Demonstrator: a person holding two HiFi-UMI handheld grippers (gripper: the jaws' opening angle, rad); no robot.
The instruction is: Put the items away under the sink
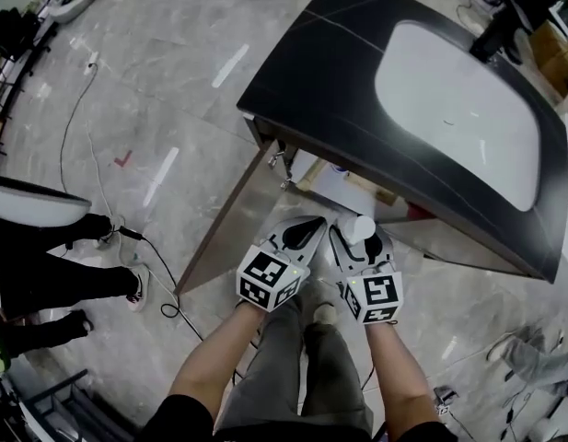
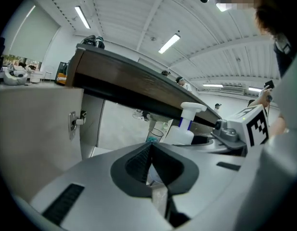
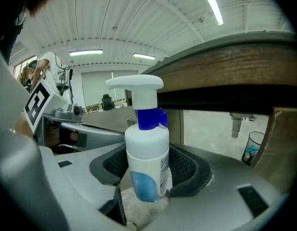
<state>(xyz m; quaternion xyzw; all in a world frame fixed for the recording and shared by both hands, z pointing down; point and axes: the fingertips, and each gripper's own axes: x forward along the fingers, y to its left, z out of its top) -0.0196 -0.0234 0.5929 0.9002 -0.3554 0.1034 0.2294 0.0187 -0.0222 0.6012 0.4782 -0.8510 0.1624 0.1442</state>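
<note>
**Pump bottle at the cabinet mouth, stowing in hand**

The grey cabinet door (image 1: 230, 217) stands open at the left corner of the dark vanity top (image 1: 330, 72). Beside it, the left claw (image 1: 305, 233) is closed on nothing. The right claw (image 1: 354, 239) pinches the white pump bottle with a blue collar (image 3: 147, 153) upright, just below the vanity's front edge. The step looks like carrying it in. Next it must duck under that edge and land inside, clear of the clear glass tumbler (image 3: 252, 148).
</note>
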